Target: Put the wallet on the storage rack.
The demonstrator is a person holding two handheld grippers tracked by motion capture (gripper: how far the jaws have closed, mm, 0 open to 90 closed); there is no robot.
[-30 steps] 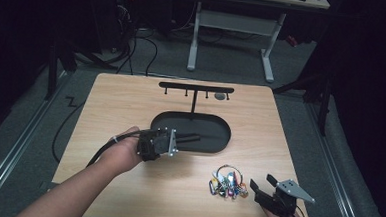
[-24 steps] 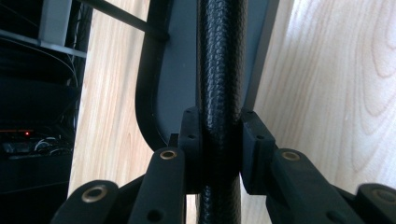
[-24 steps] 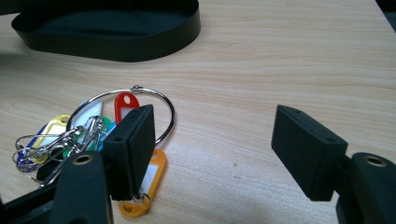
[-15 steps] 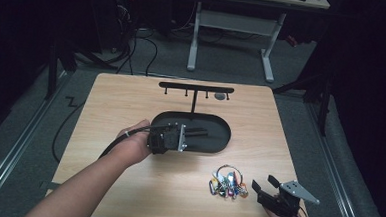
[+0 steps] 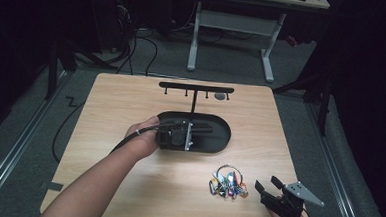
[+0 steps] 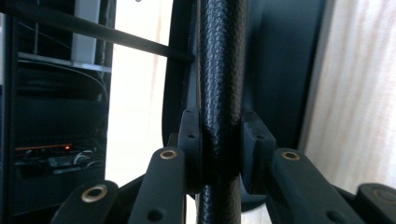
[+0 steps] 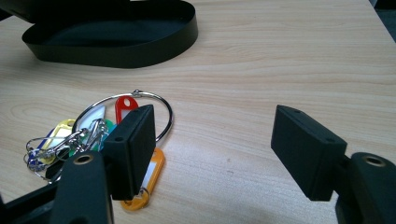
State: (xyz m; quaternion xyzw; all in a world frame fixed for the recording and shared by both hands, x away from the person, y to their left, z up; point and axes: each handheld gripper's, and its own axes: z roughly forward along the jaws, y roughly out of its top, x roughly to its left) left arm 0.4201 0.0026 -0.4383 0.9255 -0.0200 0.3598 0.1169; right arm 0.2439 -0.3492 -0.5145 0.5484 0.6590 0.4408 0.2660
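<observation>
Movement belongs to the left gripper (image 5: 192,136) — a second ago it hovers at the near-left rim of the black oval tray (image 5: 219,145), and now it sits further in, over the tray's floor beside the upright post (image 5: 194,101) of the key rack. In the left gripper view its jaws are closed tight on a black textured strip (image 6: 221,84), pads pressed against both sides of it. That strip looks like the tray's rim or base seen edge-on, though I cannot tell for certain which part it is. The rack's crossbar (image 5: 196,87) stands behind with its small hooks hanging empty.

Right gripper (image 5: 273,189) has barely shifted; it rests at the near-right corner of the table (image 5: 111,109), jaws spread wide and holding nothing. The bunch of key tags (image 5: 225,183) on a metal ring (image 7: 161,105) lies on the wood just to that gripper's left, near the tray yet apart from it. In the right gripper view one pad hangs directly over the tags.

My reading — the left hand has just secured the stand so it will not slide, which frees the right to pick up the ring. Nothing is lifted yet, so hanging the tags on a hook lies ahead.
</observation>
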